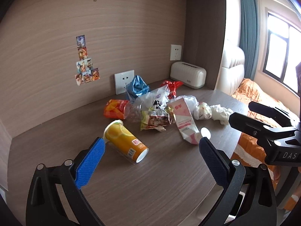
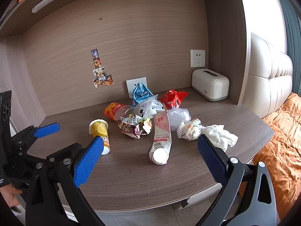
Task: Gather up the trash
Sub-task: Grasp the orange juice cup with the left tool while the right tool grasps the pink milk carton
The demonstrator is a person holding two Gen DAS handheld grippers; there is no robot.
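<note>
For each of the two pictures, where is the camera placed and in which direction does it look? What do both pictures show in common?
Left wrist: sits on the left gripper, faces the desk's back wall over the orange can; the right gripper shows at right.
Right wrist: sits on the right gripper, faces the toothpaste tube; the left gripper and a hand show at left.
Shared: can, tube, white tissue, toaster.
</note>
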